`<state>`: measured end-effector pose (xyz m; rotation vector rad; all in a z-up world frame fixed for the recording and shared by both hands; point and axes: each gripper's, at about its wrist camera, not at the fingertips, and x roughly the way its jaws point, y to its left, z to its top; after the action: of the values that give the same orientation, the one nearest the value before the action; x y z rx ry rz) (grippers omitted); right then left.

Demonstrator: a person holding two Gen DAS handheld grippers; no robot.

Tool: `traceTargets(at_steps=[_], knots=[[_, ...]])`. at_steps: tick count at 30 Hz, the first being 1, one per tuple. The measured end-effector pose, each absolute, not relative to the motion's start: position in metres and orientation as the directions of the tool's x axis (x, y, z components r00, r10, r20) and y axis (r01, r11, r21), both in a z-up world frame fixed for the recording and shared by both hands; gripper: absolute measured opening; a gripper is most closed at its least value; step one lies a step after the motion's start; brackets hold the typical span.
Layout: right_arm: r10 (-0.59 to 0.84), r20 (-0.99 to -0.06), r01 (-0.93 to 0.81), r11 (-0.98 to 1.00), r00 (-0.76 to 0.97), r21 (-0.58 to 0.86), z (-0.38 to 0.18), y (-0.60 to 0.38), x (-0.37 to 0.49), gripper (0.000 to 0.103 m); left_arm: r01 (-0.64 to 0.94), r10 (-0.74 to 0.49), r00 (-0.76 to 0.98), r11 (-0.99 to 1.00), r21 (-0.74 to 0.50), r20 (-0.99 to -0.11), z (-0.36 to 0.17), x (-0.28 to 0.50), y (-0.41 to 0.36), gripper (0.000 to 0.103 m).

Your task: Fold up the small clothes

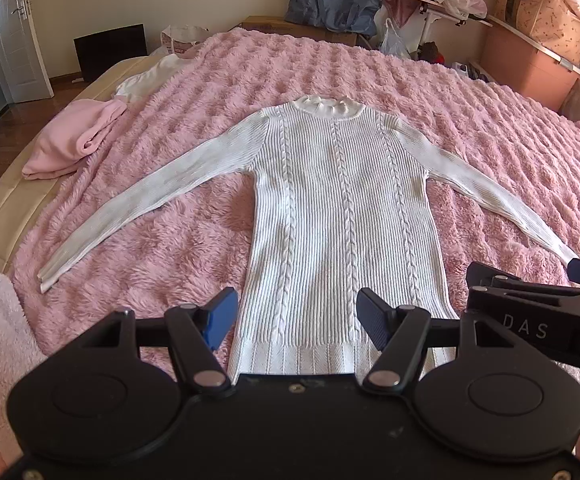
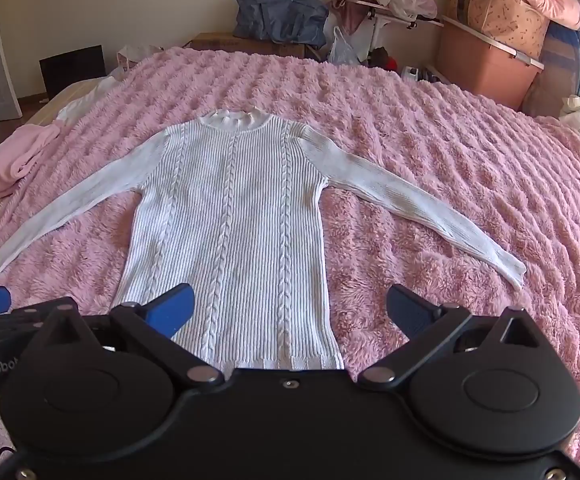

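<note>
The hem of the white sweater (image 1: 341, 216) is being hidden partly behind both gripper bodies, and its right cuff is disappearing behind the right gripper (image 2: 290, 312). The sweater is lying flat on the pink blanket (image 1: 218, 92), just ahead of the fingers. The left gripper (image 1: 297, 316) and the right one are both standing wide, holding nothing.

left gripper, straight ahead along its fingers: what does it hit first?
Probably the white sweater. The left gripper is open and points over its hem toward the body panel, with nothing between them. Its height above the pink blanket is unclear, so the contact point is uncertain.
</note>
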<state>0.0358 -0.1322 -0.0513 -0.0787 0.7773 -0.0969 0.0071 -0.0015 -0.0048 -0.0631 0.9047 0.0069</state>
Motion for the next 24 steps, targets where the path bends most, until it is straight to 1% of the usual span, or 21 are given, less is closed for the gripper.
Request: traceTargets(at_steps=[24], knots=[[-0.12,-0.702,0.06,0.992,0.702,-0.11,-0.0532,-0.1383,0.0388,0.103,-0.026,-0.032,0.609,0.998,-0.06,-0.792,-0.0074,0.0132,0.0015,0.069]])
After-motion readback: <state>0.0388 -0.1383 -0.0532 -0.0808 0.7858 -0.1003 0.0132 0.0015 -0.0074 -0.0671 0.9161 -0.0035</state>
